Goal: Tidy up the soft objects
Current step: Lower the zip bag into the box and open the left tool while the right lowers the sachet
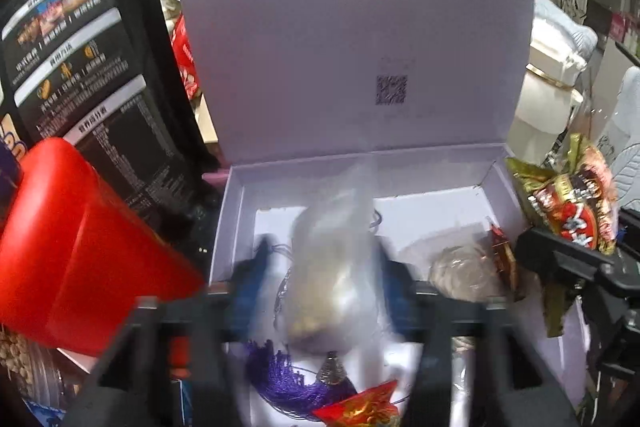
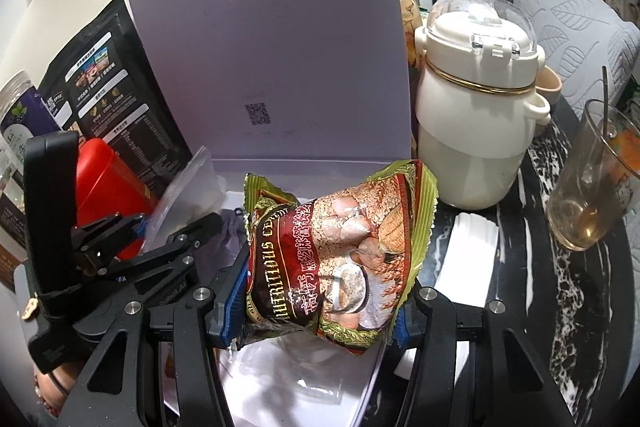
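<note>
Clear bag (image 1: pixel 332 267) clamped in left gripper (image 1: pixel 324 279), cereal packet (image 2: pixel 332 259) in right gripper (image 2: pixel 320 311).

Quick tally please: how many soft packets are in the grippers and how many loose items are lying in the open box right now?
Held packets: 2 – clear bag in left gripper, cereal pack in right gripper.
Loose in box: 3 visible – purple tassel, red packet, clear-wrapped packet.
Total: 5. More may be hidden under the bag.
</note>
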A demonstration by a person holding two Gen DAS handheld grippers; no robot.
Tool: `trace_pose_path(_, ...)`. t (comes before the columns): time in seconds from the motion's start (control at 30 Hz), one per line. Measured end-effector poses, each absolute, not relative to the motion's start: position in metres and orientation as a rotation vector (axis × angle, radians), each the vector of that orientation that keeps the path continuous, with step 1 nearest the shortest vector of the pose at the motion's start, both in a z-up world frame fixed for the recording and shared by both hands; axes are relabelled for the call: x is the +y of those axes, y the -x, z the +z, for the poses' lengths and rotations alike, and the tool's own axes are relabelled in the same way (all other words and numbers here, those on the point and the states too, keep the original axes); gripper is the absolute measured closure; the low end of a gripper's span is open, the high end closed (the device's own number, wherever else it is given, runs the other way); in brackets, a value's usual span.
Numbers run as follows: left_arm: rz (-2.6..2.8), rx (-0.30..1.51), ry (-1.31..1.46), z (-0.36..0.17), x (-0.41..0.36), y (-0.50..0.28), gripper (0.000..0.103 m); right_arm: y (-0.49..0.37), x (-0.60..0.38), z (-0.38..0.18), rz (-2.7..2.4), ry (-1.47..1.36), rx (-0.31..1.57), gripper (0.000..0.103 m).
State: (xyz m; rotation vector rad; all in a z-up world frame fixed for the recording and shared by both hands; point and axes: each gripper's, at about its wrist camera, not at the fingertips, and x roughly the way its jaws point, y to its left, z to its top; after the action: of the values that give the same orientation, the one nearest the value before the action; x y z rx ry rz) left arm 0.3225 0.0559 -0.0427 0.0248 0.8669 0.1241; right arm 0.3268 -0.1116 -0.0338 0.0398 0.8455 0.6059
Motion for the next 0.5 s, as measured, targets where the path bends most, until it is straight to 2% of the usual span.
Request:
trace_pose_path(0.03, 0.12, 0.854, -0.025, -0.04, 0.055, -0.321, 0.0, -0.326, -0.114, -0.033, 0.607, -0.04, 0.843, 0.048)
trace_pose_path(0.5, 0.168, 0.763, -0.056, -0.004, 0.049, -0.3, 0.0, -0.317, -0.127, -0.027, 0.608, -0.075, 0.821, 0.048)
